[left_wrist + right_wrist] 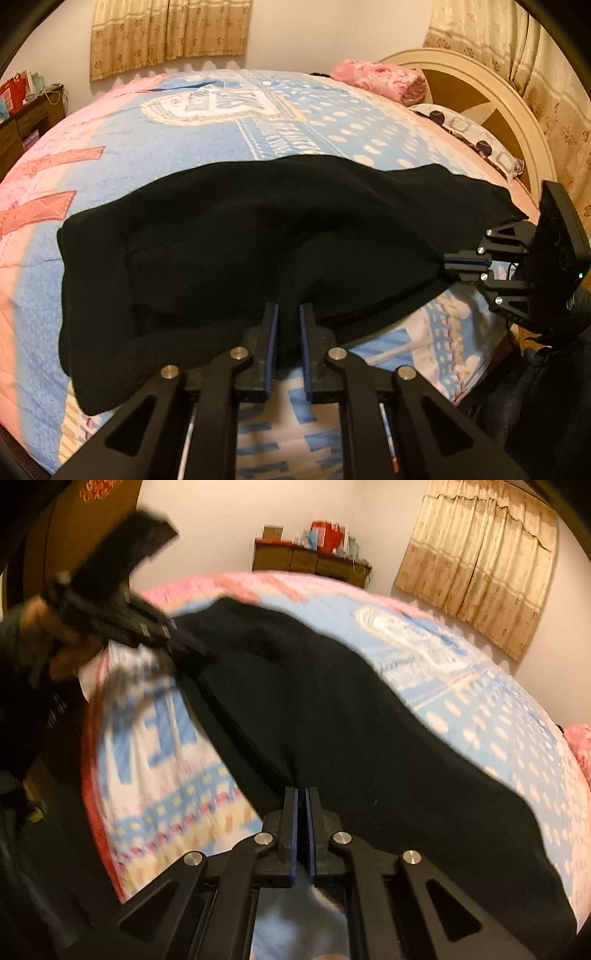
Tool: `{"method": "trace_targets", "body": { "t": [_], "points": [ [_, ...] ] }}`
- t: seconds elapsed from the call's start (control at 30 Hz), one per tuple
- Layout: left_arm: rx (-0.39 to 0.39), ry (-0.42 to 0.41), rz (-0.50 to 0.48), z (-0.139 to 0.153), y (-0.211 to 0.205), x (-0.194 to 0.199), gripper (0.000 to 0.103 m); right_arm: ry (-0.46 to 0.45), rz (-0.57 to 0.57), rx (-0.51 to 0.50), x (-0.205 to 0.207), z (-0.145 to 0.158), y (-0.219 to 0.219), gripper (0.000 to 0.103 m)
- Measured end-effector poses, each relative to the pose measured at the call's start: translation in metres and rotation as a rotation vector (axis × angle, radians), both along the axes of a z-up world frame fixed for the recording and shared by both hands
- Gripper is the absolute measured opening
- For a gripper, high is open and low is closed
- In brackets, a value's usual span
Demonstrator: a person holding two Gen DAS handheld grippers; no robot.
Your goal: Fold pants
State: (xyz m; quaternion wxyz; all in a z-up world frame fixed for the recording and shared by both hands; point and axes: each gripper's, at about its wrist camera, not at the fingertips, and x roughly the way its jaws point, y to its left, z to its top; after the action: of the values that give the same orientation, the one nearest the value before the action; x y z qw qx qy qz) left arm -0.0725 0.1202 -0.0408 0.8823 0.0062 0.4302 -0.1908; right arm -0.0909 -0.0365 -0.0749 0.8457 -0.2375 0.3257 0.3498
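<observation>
The black pants (229, 236) lie lengthwise across the bed (258, 122), doubled over and dark enough to hide seams. The left gripper (287, 325) pinches their near edge with a narrow gap, while the right gripper (301, 805) is clamped almost closed on their other end.

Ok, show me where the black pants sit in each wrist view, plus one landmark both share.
Left wrist view: the black pants stretch across the middle, above the left tool.
Right wrist view: the black pants run diagonally from upper left to lower right.
Shared landmark: the blue and pink bedspread.
</observation>
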Motion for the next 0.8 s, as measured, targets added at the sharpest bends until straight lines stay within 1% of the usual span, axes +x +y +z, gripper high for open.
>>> {"method": "trace_targets", "body": {
  "t": [0.03, 0.07, 0.13, 0.23, 0.33, 0.4, 0.43, 0.47, 0.5, 0.53, 0.57, 0.63, 0.7, 0.73, 0.8],
  "points": [
    [0.004, -0.002, -0.003, 0.001, -0.001, 0.000, 0.012, -0.026, 0.002, 0.006, -0.003, 0.000, 0.000, 0.004],
    [0.012, 0.003, -0.015, 0.001, -0.002, -0.001, 0.012, -0.030, -0.001, 0.007, -0.005, 0.002, -0.001, 0.005],
    [0.043, 0.000, -0.013, 0.006, -0.004, -0.003, 0.012, -0.011, -0.010, 0.027, -0.005, 0.007, -0.007, 0.006],
    [0.019, -0.013, 0.003, 0.019, 0.002, -0.007, 0.012, 0.005, -0.056, 0.082, -0.005, 0.018, -0.032, 0.008],
    [-0.001, -0.040, 0.014, 0.035, 0.004, -0.012, 0.013, 0.018, -0.132, 0.119, -0.003, 0.024, -0.070, 0.009],
    [-0.012, -0.040, 0.002, 0.039, -0.006, -0.009, 0.013, 0.015, -0.217, 0.121, -0.001, 0.025, -0.099, 0.010],
    [-0.008, -0.043, -0.008, 0.040, -0.011, -0.007, 0.013, 0.013, -0.254, 0.119, -0.001, 0.026, -0.110, 0.012],
    [0.001, -0.049, -0.035, 0.039, -0.025, -0.004, 0.013, 0.012, -0.304, 0.116, 0.000, 0.026, -0.124, 0.021],
    [0.004, -0.049, -0.050, 0.039, -0.033, -0.001, 0.015, 0.015, -0.351, 0.116, 0.001, 0.026, -0.136, 0.027],
    [0.007, -0.044, -0.072, 0.036, -0.045, 0.003, 0.019, 0.034, -0.408, 0.130, 0.002, 0.026, -0.151, 0.039],
    [0.007, -0.036, -0.108, 0.031, -0.063, 0.008, 0.020, 0.068, -0.460, 0.169, 0.003, 0.025, -0.167, 0.045],
    [0.028, -0.021, -0.173, 0.021, -0.093, 0.013, 0.026, 0.122, -0.521, 0.247, -0.001, 0.022, -0.190, 0.046],
    [0.081, -0.034, -0.226, 0.013, -0.123, 0.015, 0.027, 0.160, -0.597, 0.288, -0.006, 0.017, -0.208, 0.046],
    [0.094, -0.038, -0.245, 0.010, -0.132, 0.014, 0.027, 0.178, -0.632, 0.308, -0.008, 0.013, -0.216, 0.046],
    [0.120, -0.044, -0.290, 0.006, -0.154, 0.015, 0.027, 0.237, -0.701, 0.383, -0.011, 0.006, -0.238, 0.046]
  ]
}}
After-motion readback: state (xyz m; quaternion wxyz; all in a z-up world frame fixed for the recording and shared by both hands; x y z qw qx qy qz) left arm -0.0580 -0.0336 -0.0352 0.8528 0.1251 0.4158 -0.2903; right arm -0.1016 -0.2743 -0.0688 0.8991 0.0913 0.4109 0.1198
